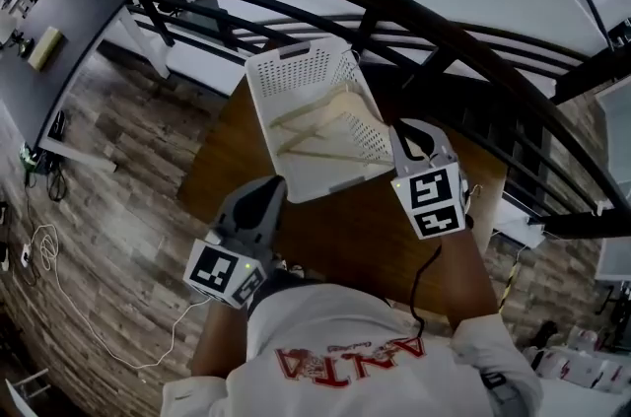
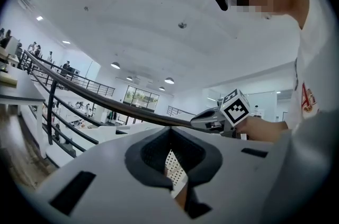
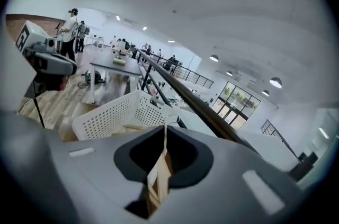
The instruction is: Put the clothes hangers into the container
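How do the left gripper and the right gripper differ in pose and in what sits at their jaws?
The left gripper sits at the basket's near-left corner; the right gripper at its near-right side. The left gripper looks out level; the right gripper tilts down toward the basket. The right gripper's jaws appear to pinch a wooden hanger; the left gripper's hold nothing. Both are shut.

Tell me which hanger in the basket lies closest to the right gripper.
The wooden hanger along the basket's near side; its end reaches toward the right gripper. The other hanger lies farther back.
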Demonstrator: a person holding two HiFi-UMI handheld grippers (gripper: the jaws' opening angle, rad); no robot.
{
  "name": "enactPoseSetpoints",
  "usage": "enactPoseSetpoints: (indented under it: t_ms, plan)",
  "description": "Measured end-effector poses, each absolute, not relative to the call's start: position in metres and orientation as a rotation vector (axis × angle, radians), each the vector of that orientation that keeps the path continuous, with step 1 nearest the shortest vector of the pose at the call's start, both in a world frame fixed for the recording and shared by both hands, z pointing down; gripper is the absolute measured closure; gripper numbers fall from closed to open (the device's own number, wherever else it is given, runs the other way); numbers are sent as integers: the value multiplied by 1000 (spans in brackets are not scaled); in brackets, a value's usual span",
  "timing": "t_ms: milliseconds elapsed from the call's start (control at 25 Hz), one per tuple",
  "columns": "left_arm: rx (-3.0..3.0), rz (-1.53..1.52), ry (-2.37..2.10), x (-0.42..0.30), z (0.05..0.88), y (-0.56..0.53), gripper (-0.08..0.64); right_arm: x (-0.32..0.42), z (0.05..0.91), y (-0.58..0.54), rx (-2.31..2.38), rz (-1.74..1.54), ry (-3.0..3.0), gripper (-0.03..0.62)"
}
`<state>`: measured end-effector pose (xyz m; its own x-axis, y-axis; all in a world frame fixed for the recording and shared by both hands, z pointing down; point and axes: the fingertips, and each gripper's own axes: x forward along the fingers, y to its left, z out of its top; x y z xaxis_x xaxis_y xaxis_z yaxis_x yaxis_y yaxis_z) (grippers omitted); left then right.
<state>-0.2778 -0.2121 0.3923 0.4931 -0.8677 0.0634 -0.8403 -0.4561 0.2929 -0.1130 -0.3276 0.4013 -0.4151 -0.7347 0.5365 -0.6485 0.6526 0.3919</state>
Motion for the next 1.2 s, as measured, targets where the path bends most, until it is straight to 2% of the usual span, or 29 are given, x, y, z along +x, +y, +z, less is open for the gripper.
enactPoseSetpoints:
  t_ms: [80, 600, 920, 1200]
  plan:
    - [2475, -131, -1441, -264, 384, -212, 551, -99, 389, -317, 1116, -129, -2241, 587]
    - [2610, -63, -1426, -178, 334, -199, 551, 14, 349, -247, 1333, 295, -2667, 589]
    - [2682, -22, -1377, -123, 326, -194, 551, 70, 350, -231, 1406, 352, -2726, 589]
    - [2665, -54, -1382, -121, 323, -196, 551, 81, 352, -233, 1412, 359, -2712, 589]
